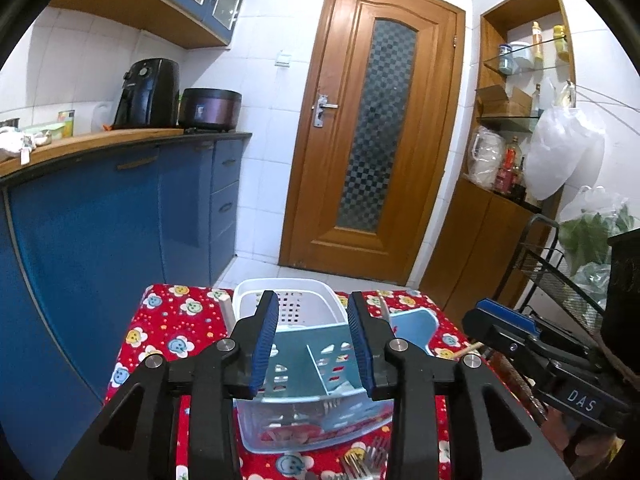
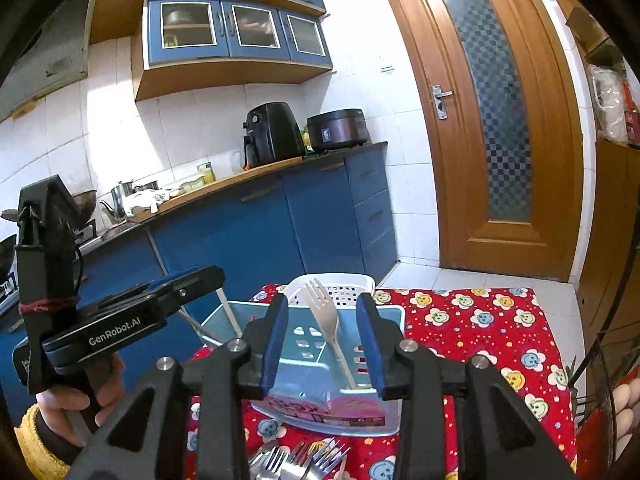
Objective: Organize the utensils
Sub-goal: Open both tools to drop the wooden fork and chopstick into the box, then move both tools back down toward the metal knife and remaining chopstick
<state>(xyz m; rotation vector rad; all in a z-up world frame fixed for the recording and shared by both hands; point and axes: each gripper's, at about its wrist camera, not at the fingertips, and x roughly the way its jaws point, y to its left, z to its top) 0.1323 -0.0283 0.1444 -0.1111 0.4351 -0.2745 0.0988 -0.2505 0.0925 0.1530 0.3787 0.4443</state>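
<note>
Left tool (image 1: 313, 344) open, empty; right tool (image 2: 322, 343) open, fork (image 2: 325, 328) upright in blue caddy (image 2: 304, 360) ahead

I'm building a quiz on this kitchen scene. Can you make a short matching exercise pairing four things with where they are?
Things:
1. white fork
2. pile of forks
3. air fryer
4. white basket

Places:
A. on the kitchen counter
B. behind the blue organizer
C. standing upright in the organizer
D. lying on the red tablecloth, nearest the camera

Pairs: 1-C, 2-D, 3-A, 4-B
</note>
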